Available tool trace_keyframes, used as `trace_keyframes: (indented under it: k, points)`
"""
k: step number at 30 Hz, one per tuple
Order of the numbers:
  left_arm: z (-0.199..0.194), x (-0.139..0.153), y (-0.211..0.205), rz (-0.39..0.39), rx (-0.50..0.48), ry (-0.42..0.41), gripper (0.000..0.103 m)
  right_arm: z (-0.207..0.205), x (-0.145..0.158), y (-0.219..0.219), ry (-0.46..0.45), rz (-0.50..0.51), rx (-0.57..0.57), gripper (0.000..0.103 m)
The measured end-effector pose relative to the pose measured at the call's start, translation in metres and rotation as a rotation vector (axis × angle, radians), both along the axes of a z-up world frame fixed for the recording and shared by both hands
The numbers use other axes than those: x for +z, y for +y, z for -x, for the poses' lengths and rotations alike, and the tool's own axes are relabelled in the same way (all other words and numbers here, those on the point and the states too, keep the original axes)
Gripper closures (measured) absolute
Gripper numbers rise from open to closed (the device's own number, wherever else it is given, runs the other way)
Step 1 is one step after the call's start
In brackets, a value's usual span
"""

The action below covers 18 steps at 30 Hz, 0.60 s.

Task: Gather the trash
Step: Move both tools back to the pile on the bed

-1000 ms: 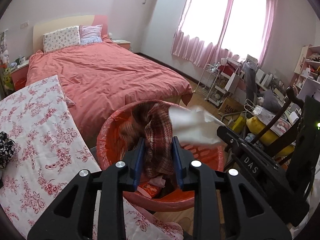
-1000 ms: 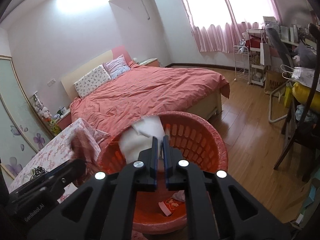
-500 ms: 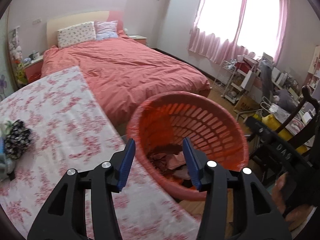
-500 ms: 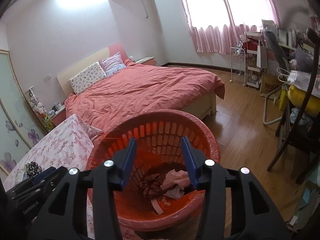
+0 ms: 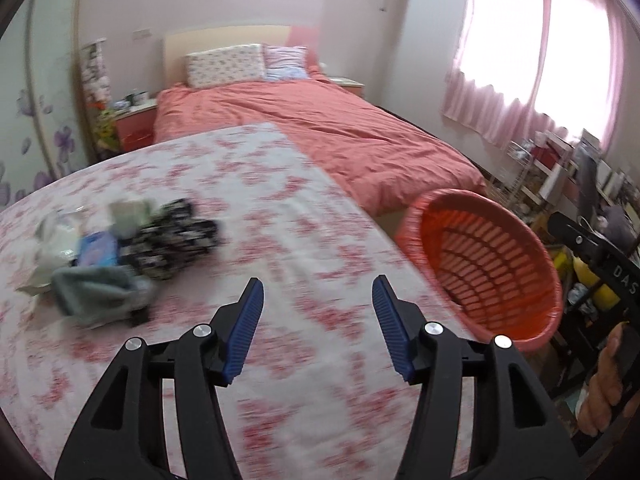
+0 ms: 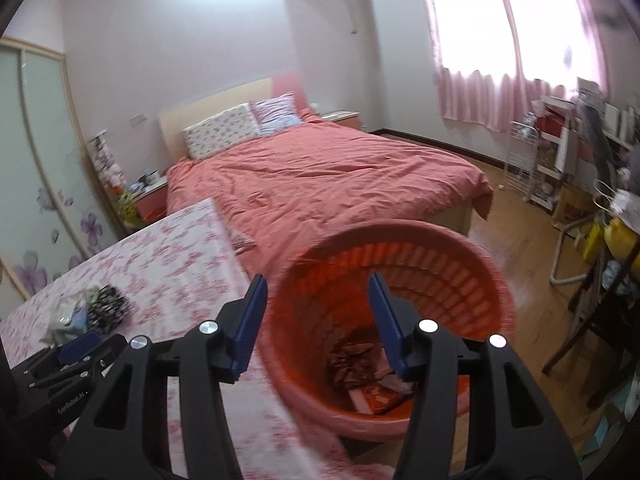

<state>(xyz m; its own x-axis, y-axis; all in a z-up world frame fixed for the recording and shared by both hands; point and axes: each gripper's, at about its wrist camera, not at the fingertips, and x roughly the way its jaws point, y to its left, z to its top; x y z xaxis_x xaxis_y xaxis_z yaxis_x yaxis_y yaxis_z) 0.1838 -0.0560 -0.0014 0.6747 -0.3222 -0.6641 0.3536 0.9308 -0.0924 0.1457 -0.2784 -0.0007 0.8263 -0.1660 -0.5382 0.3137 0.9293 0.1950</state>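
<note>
Left tool (image 5: 318, 296): blue ribbed pads spread wide, released, nothing between them. It hangs over the desk covered in a white cloth with a red floral print (image 5: 280, 248); this view is motion-blurred.

Right tool (image 6: 316, 294): pads likewise wide apart, released and empty, held above the near rim of the round orange slotted plastic basket (image 6: 472, 256).

Basket contents, right wrist view: crumpled brownish plaid cloth (image 6: 352, 362) on the bottom, a flat red packet (image 6: 378, 396) beside it at 5 o'clock, and a pale scrap partly hidden behind the right pad.

Remaining trash: blurred heap of scraps (image 5: 128, 256) on the desk at 10 o'clock from the left tool, well apart from it. It includes a black-and-white patterned bundle (image 5: 180, 236), a grey-green cloth, and something blue; details unreadable.

The basket sits just off the desk edge at 2 o'clock from the left tool.

Far: bed with coral-pink cover (image 6: 320, 176), two pillows at its head, and pink curtains (image 5: 532, 52) at 1 o'clock.
</note>
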Motion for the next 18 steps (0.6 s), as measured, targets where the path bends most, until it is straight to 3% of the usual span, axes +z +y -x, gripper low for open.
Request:
trace_keyframes:
  k: [7, 11, 18]
  points:
    - [-0.004, -0.003, 0.067, -0.004, 0.13, 0.005, 0.043, -0.024, 0.001, 0.062, 0.034, 0.02, 0.135, 0.048]
    - [-0.006, -0.007, 0.108, -0.017, 0.224, 0.006, 0.033, -0.041, -0.003, 0.102, 0.062, 0.034, 0.216, 0.045]
    - [-0.011, -0.011, 0.167, -0.026, 0.346, 0.01, 0.031, -0.074, -0.013, 0.158, 0.109, 0.031, 0.326, 0.042]
